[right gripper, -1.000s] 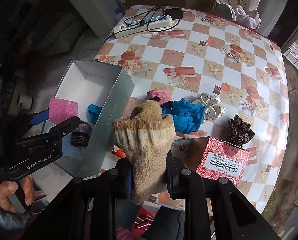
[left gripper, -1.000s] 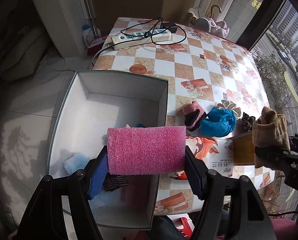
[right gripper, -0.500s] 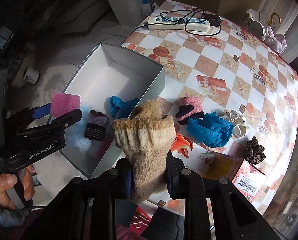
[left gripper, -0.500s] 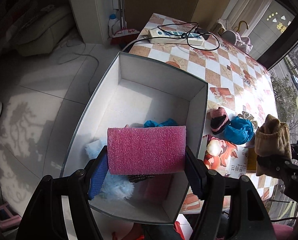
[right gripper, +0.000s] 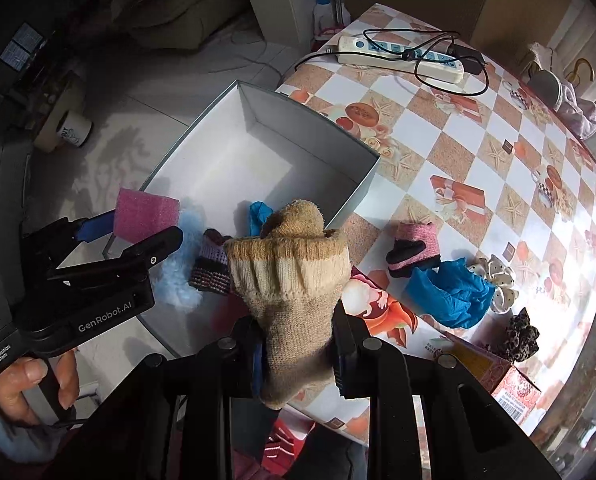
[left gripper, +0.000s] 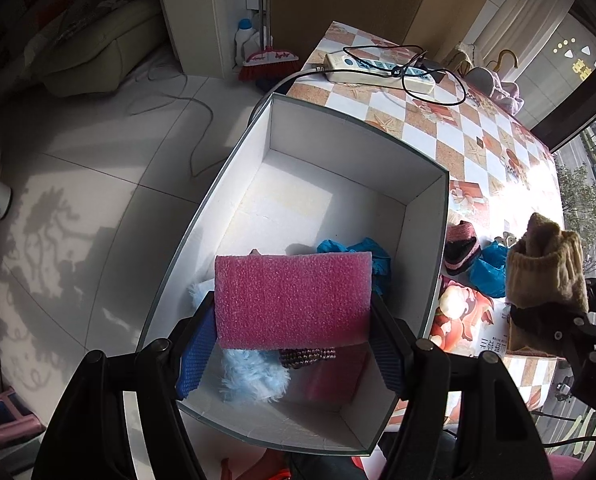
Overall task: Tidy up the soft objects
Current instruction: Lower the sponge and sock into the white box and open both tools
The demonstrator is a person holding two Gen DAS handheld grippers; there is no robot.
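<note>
Two pairs of tongs are what we hold above one corner of the surface (right gripper: 478, 152), which wears a checked orange and white cloth. Next in size is the white box (left gripper: 338, 184), open at the top, standing at the near left edge of that surface. Our left tongs (left gripper: 293, 340) hang over the near end of the box, pointing steeply down, their blue pads clamped on both ends of a pink foam block (left gripper: 291, 300) held crosswise above the box floor. Our right tongs (right gripper: 298, 344) grip a tan knitted sock (right gripper: 293, 280) that stands upright between them, over the near right wall of the box. Inside the box, under the foam block, we see a pale blue fluffy piece (left gripper: 253, 376), a crumpled blue cloth (left gripper: 362, 252) against the right wall, and a small striped knitted item (right gripper: 209, 268) partly hidden. On the surface just right of the box lie a pink and black knitted cuff (right gripper: 414, 248), another blue cloth (right gripper: 450, 296) touching it, a white dotted hair tie (right gripper: 498, 280) and a dark speckled hair tie (right gripper: 520, 336). A red printed carton (right gripper: 510, 380) sits at the near right edge. A white power strip (right gripper: 398, 56) with a looped black cable lies at the far end. A hand (right gripper: 29, 384) holds the left tongs' handle.
</note>
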